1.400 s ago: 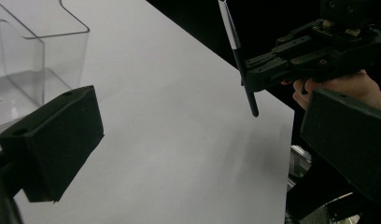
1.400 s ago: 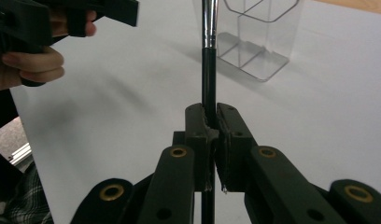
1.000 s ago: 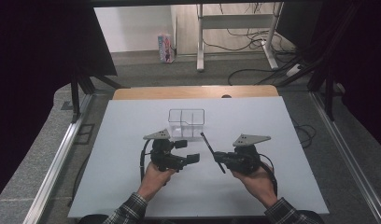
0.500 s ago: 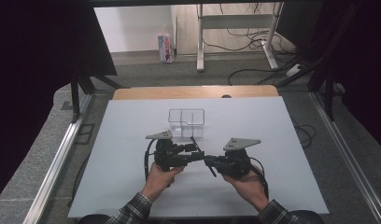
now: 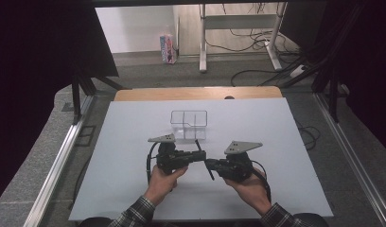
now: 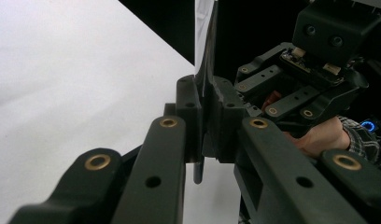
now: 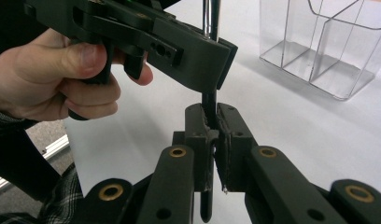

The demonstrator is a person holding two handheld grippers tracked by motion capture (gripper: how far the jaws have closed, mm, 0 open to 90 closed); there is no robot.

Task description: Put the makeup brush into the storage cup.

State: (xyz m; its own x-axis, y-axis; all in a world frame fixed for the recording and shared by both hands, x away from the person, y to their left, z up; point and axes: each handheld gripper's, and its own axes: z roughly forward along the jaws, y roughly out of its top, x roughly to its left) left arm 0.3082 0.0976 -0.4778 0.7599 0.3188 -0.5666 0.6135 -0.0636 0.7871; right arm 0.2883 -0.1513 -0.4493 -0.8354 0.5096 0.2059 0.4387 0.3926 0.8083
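A thin black stick (image 5: pixel 211 174) with a shiny upper part (image 7: pixel 209 17) is held between both grippers, above the white table near its front middle. My right gripper (image 5: pixel 209 163) (image 7: pixel 211 116) is shut on its lower part. My left gripper (image 5: pixel 202 155) (image 6: pixel 205 100) points right and has just been closing; its pads now press the stick (image 6: pixel 198 171) just above the right gripper's hold. In the right gripper view the left gripper (image 7: pixel 216 56) crosses from the upper left, clamped on the stick. A hand holds each gripper.
A clear plastic box (image 5: pixel 188 124) (image 7: pixel 328 46) with compartments stands on the white table (image 5: pixel 125 142) just beyond the grippers. A wooden strip (image 5: pixel 148 94) runs along the table's far edge. Cables and desk legs lie on the floor behind.
The right gripper carried the stick leftward to the left gripper. The left gripper's jaws, open a second ago, have closed on the stick.
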